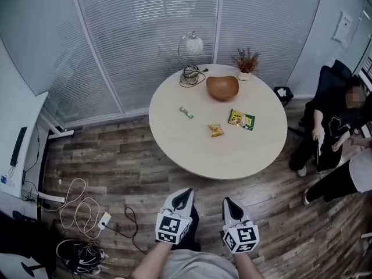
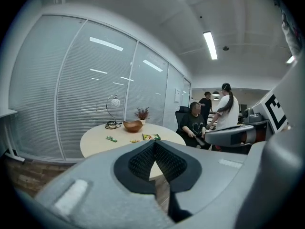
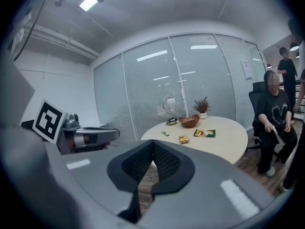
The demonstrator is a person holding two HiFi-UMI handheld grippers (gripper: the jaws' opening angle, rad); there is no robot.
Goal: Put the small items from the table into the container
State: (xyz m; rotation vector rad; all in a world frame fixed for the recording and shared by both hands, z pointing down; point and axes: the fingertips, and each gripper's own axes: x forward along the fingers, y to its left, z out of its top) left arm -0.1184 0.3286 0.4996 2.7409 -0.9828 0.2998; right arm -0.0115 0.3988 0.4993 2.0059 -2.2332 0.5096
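A brown wooden bowl (image 1: pixel 222 88) stands at the far side of the round beige table (image 1: pixel 192 150). Three small items lie in front of it: a green wrapped sweet (image 1: pixel 186 113), an orange snack packet (image 1: pixel 216 130) and a green-and-yellow packet (image 1: pixel 241 119). My left gripper (image 1: pixel 185 195) and right gripper (image 1: pixel 228 205) hang side by side over the floor, short of the table's near edge, both shut and empty. In the left gripper view the pads (image 2: pixel 143 161) meet, with the bowl (image 2: pixel 133 125) far ahead. In the right gripper view the pads (image 3: pixel 164 162) also meet, below the bowl (image 3: pixel 189 121).
A lamp (image 1: pixel 192 44), a coiled cable (image 1: pixel 190 75) and a dried plant (image 1: pixel 246 61) sit at the table's back edge. A seated person (image 1: pixel 331 121) is at the right. Cables and a power strip (image 1: pixel 81 208) lie on the floor at the left, beside a white desk (image 1: pixel 23 150).
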